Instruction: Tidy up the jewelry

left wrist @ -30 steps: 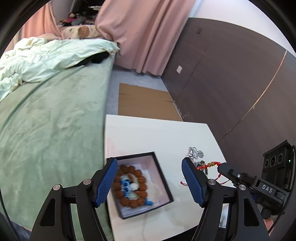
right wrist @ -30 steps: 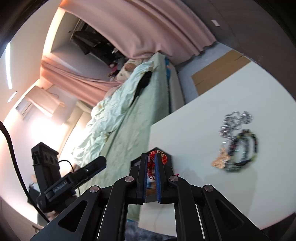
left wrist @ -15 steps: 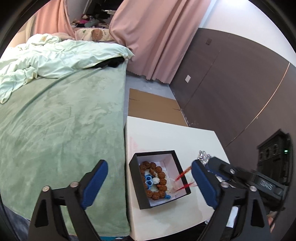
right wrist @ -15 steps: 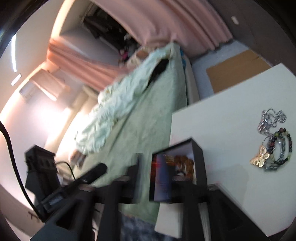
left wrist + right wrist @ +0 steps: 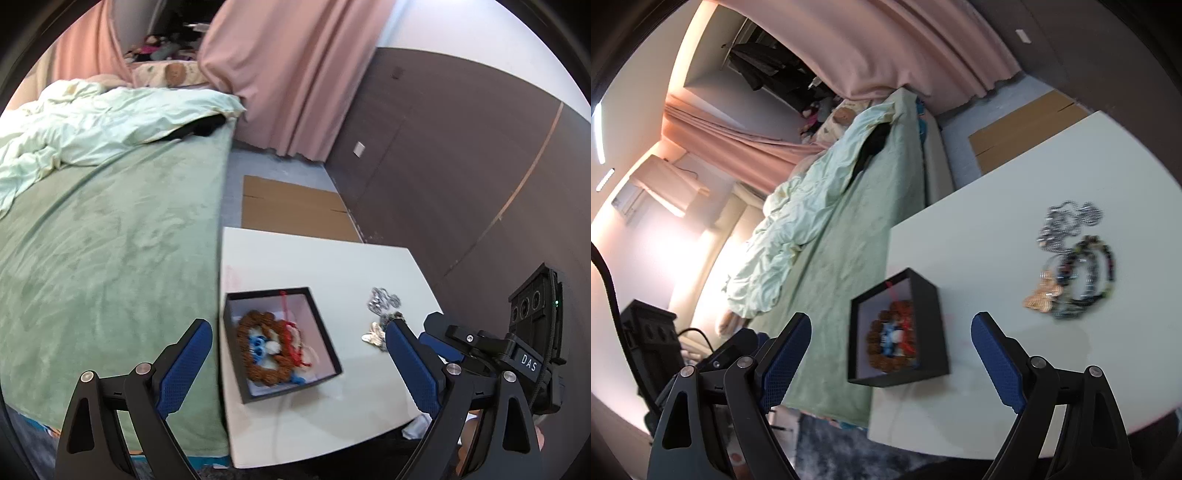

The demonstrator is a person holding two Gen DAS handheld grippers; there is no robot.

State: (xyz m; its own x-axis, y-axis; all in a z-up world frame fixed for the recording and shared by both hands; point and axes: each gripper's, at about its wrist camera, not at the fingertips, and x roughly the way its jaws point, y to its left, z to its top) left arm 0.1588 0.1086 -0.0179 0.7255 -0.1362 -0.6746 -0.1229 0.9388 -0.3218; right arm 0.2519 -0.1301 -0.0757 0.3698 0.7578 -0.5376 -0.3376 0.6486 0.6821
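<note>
A black open box [image 5: 327, 332] sits at the near left of the white table [image 5: 317, 262]. Inside lie a brown bead bracelet [image 5: 245, 325], a blue piece and a red beaded string [image 5: 291, 345] draped across them. The box also shows in the right wrist view [image 5: 932, 295]. A pile of jewelry [image 5: 1075, 266] with a silver chain, a dark bead bracelet and a gold butterfly piece lies to the right; it also shows in the left wrist view [image 5: 382, 306]. My left gripper [image 5: 299, 363] is open above the box. My right gripper [image 5: 890, 352] is open and empty, back from the box.
A bed with a green blanket [image 5: 110, 240] borders the table's left edge. Flat cardboard [image 5: 291, 210] lies on the floor beyond the table. A dark panelled wall [image 5: 461, 166] stands at the right, pink curtains [image 5: 288, 74] at the back.
My right gripper carried the red beaded string over the box, opened and let it go; the string now lies in the box. The right gripper has pulled back.
</note>
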